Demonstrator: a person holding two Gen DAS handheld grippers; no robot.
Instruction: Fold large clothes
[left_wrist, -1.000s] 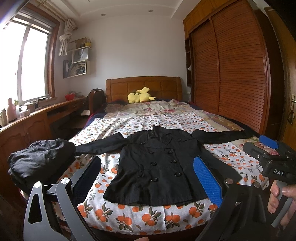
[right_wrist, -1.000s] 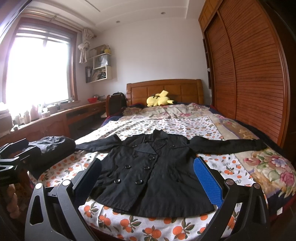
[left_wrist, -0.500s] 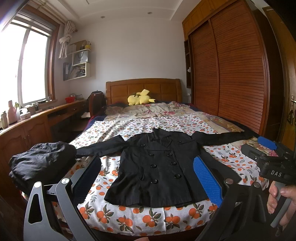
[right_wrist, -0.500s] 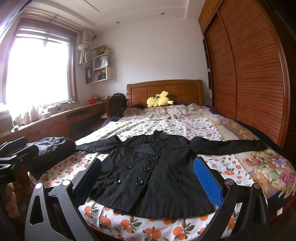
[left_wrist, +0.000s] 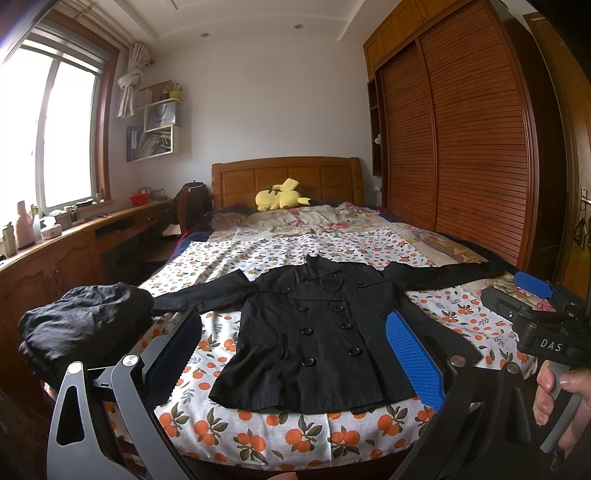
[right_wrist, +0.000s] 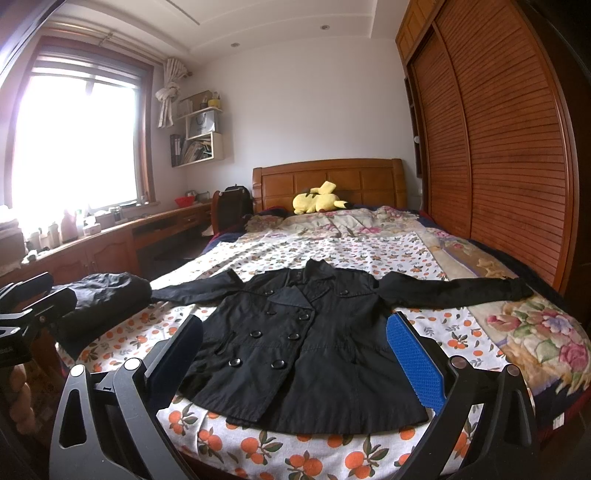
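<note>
Here, bed (left_wrist: 295, 439): covered by an orange-print sheet; a black coat (left_wrist: 314, 332) is laid flat on it, front up and buttoned, with the hem close to the foot edge.
Coat sleeves: both are spread outward, one toward the left edge, the other reaching the right edge beside the wardrobe (left_wrist: 472, 147).
Second garment: a bundled dark garment (left_wrist: 85, 325) is seen at the left foot corner of the bed, just beside the left cuff.
Headboard end: a yellow plush toy (left_wrist: 280, 197) is lying there, well apart from the coat.
Shelf (left_wrist: 155, 122): wall-mounted; papers and a bag are held in it, though details cannot be told.
Left gripper (left_wrist: 291, 354): held level off the foot edge, fingers spread wide, nothing gripped.
Right gripper (right_wrist: 293, 354): held likewise off the foot edge, fingers wide apart and empty; its handle is seen grasped by the right hand (left_wrist: 565, 402) in the left wrist view.
Open room: bare sheet is left between the collar and the headboard, and on both sides of the coat body.
</note>
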